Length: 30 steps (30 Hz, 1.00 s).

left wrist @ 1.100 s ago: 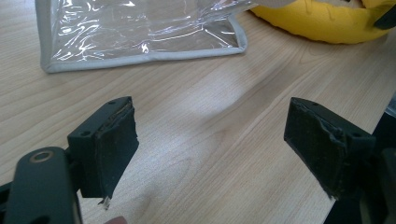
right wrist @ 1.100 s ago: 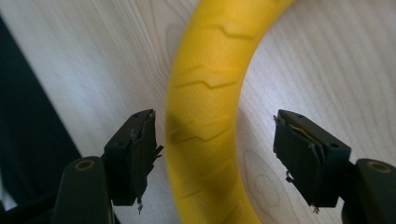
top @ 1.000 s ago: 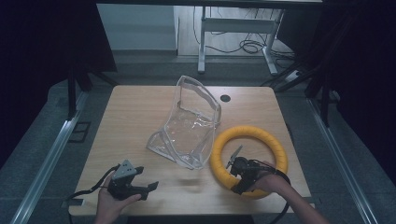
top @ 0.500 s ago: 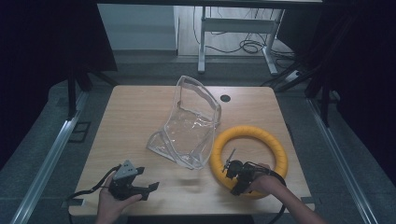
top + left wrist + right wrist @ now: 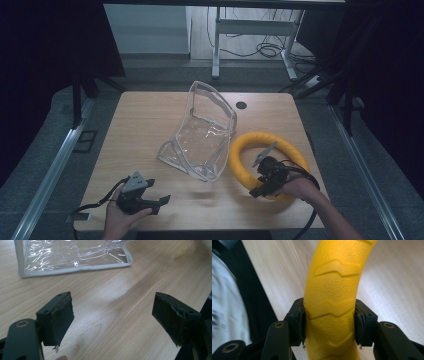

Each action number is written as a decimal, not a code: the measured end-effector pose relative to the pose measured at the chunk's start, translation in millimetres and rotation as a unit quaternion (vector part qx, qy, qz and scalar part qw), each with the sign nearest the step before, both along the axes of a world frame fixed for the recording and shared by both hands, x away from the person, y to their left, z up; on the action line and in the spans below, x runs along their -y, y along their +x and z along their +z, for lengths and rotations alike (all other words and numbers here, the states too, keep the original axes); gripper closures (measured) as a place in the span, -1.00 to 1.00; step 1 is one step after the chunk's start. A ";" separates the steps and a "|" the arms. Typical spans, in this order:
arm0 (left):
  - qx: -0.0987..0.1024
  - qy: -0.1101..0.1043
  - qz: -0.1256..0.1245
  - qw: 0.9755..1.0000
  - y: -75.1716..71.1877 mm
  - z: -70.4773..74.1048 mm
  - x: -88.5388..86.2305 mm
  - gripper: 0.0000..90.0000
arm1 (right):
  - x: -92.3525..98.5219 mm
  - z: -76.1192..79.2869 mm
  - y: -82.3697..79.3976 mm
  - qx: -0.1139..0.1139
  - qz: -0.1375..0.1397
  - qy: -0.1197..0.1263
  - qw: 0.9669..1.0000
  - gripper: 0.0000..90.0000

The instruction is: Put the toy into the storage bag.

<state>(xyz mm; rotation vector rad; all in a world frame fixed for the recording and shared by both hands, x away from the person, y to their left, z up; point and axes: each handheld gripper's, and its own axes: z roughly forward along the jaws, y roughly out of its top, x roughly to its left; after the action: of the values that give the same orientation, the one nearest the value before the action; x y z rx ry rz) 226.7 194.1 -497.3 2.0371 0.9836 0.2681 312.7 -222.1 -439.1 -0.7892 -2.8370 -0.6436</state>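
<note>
The right gripper (image 5: pixel 329 322) squeezes the yellow ring (image 5: pixel 250 142) at its near edge, likely to lift it. The left gripper (image 5: pixel 112 320) waits wide open, holding nothing, near the clear bag (image 5: pixel 200 140) mid-table, beside the ring.

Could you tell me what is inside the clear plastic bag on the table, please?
Nothing shows inside the clear plastic bag: through its walls only the wooden table is visible, in the high view and the left gripper view alike. Glare and creases blur some patches, so something small and flat cannot be ruled out.
</note>
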 end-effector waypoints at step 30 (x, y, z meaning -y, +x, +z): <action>0.001 0.000 -0.002 1.000 1.1 -0.7 0.6 -0.62 | 74.4 67.0 12.3 0.077 -0.112 0.216 0.967 0.13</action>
<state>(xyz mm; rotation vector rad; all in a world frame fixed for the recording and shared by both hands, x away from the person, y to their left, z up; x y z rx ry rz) 227.8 193.5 -498.0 2.0376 0.9789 0.2669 325.0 -296.6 -372.1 -1.0156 -2.5948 -1.3516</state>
